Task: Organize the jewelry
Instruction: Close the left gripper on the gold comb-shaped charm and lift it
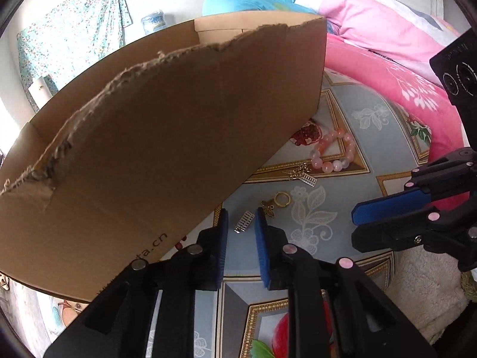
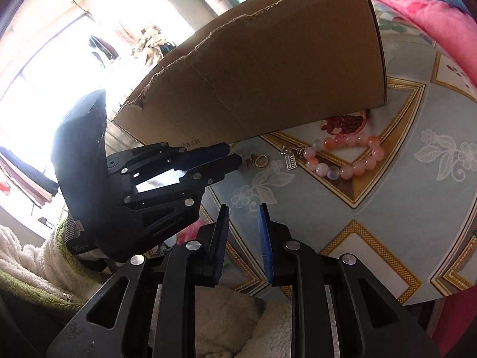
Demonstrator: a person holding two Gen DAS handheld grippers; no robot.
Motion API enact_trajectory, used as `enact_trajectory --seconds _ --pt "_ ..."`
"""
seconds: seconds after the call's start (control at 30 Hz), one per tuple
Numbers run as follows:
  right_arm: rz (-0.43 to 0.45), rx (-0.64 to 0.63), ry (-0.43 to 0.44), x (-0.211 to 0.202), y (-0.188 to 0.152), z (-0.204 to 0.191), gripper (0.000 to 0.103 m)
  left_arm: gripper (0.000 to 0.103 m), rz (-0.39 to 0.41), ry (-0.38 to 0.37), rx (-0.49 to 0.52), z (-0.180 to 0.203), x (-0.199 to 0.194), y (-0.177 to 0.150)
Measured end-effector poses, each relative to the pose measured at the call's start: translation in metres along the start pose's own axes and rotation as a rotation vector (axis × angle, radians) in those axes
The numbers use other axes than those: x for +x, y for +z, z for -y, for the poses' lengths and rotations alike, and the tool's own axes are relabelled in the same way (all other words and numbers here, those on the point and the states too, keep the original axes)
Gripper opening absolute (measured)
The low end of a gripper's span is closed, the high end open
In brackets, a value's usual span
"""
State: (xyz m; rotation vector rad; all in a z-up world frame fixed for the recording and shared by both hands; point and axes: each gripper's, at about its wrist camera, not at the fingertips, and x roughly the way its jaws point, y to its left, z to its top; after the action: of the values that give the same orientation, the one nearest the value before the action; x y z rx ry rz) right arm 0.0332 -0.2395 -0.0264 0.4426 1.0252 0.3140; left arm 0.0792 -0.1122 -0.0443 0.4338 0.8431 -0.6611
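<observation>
Several small pieces of jewelry lie loose on the patterned tabletop (image 1: pixel 351 113) just in front of the cardboard box (image 1: pixel 167 137), which serves as the landmark. From the left wrist, the left tool (image 1: pixel 242 223) points down with its jaws narrowly parted and nothing pressed between them; a little silver ladder-shaped charm (image 1: pixel 244 222) lies in the gap at the tips, at the box's near edge. Just beyond it sit a gold ring (image 1: pixel 281 199) with a bronze charm (image 1: pixel 268 208), then a second silver charm on a chain (image 1: pixel 301 174), and farthest out from the box's corner a pink bead bracelet (image 1: pixel 334 152). The right tool (image 1: pixel 384 208) enters from the side, well clear of the box. From the right wrist, the right tool (image 2: pixel 244 217) hangs above bare tabletop, jaws slightly apart and empty, while the left tool (image 2: pixel 235 156) reaches in low beside the box's front wall (image 2: pixel 268 68). The bracelet (image 2: pixel 348 156) likely handles as light, smooth and prone to rolling, best pinched across one side of the loop; the flat metal charms look stiff, thin and slippery, so closing on their long edges seems safest.
</observation>
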Motion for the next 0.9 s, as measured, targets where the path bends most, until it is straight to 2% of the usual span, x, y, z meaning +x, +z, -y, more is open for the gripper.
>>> enact_trajectory --seconds 0.07,0.3,0.63,0.9 --pt "0.0 0.006 0.009 0.0 0.001 0.001 0.021 0.017 -0.004 -0.008 0.001 -0.001 0.002 0.001" --pt "-0.002 0.02 0.026 -0.004 -0.005 0.007 0.021 0.005 -0.009 -0.051 -0.004 -0.002 0.003 0.003" --pt "0.016 -0.002 0.014 -0.017 -0.008 0.006 0.021 0.004 -0.008 -0.027 -0.073 -0.007 -0.011 -0.014" --pt "0.02 -0.048 0.004 -0.005 -0.012 -0.008 0.021 0.004 0.009 -0.002 -0.168 -0.016 -0.03 -0.03"
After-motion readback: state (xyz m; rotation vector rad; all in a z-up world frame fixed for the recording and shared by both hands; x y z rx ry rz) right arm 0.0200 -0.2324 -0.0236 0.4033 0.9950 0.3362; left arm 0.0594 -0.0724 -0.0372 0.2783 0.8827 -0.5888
